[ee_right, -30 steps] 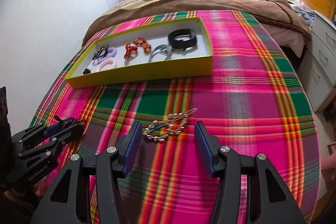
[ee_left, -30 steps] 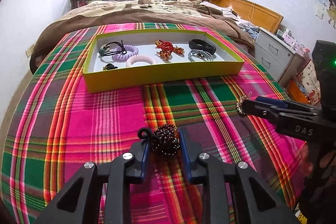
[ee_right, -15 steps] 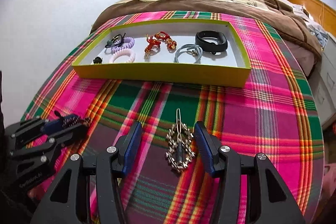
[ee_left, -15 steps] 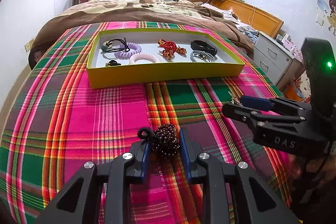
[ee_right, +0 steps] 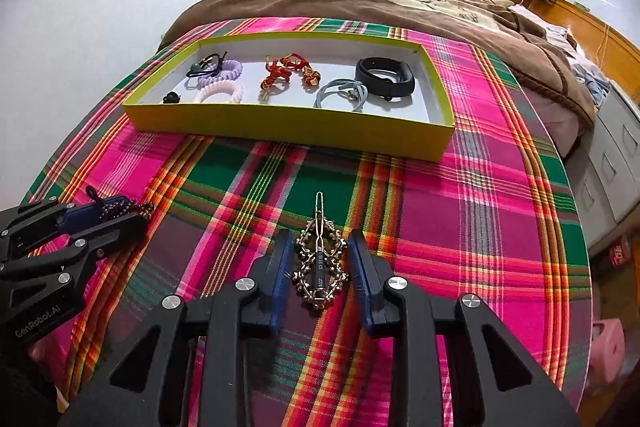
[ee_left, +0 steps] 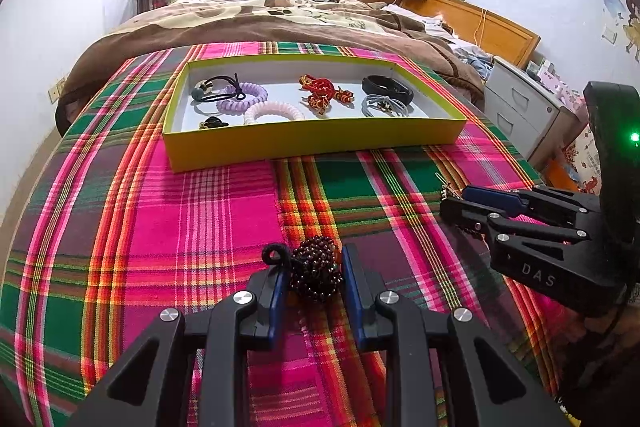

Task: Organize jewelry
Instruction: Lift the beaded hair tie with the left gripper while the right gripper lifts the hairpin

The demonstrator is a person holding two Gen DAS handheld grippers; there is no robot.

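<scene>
Since the earlier frame the right tool (ee_right: 318, 267) has rolled and its jaws have come in from wide apart around the gold chain bracelet (ee_right: 319, 263), which now lies lengthwise between the blue pads; they are closing at this moment, the pads just beside the chain's edges, with no firm press to be seen. Its thin clasp end points away toward the box. The left tool (ee_left: 314, 275) has kept its place, its pads clamped on the dark beaded bracelet (ee_left: 316, 275), whose black cord loop curls up at the left pad. Both tools sit low over the plaid cloth (ee_left: 160, 227) of pink, green and orange that covers the worktop. From the right wrist view the left tool shows at the left edge, beads poking out past its tip. Farther off on the cloth stands the yellow box (ee_right: 288, 127) with a white floor, holding lilac and pale pink spiral hair ties, a red knotted cord piece, a grey-blue cord bracelet and a black band (ee_right: 384, 77). Beyond it lies a bed under a brown blanket (ee_left: 260, 23).
</scene>
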